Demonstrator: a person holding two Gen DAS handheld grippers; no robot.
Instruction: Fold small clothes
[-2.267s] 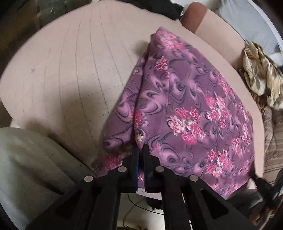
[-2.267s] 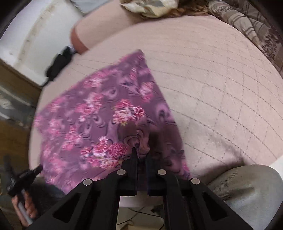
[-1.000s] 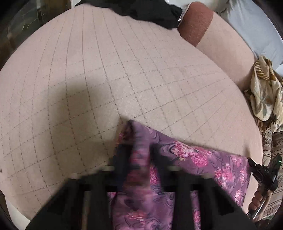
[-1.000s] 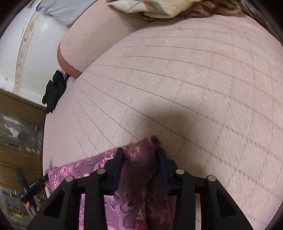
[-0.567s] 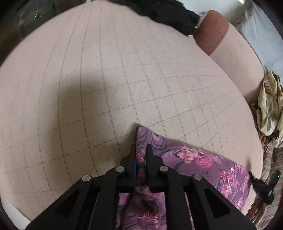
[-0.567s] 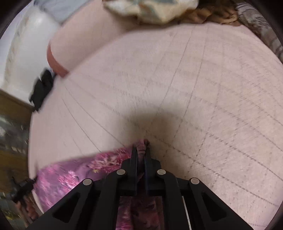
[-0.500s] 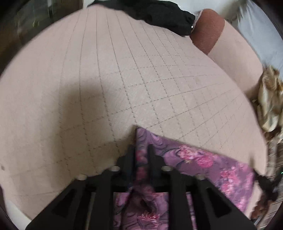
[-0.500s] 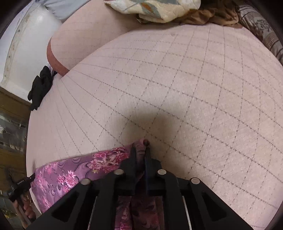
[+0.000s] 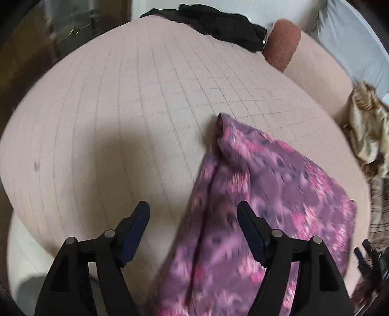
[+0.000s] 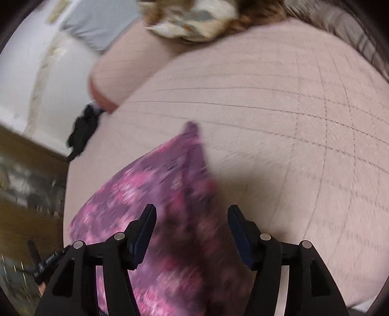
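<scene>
A purple garment with pink flowers point(image 9: 267, 194) lies folded on the pink quilted bed point(image 9: 121, 121); its far corner is bunched up. My left gripper point(image 9: 193, 218) is open and empty, drawn back from that corner, with the cloth under its right finger. In the right wrist view the same garment point(image 10: 158, 189) lies flat, and my right gripper point(image 10: 192, 221) is open and empty just above its near part. Both views are blurred by motion.
A black garment point(image 9: 218, 24) lies at the bed's far edge beside a rust-coloured bolster point(image 9: 282, 41). A cream patterned cloth pile point(image 9: 369, 131) sits at the right, and also shows in the right wrist view point(image 10: 194, 17). A wooden cabinet point(image 10: 24, 184) stands left of the bed.
Both grippers were shut on the garment's corners and carried them forward over the cloth. Now both have opened, let go and drawn back; the garment lies folded.
</scene>
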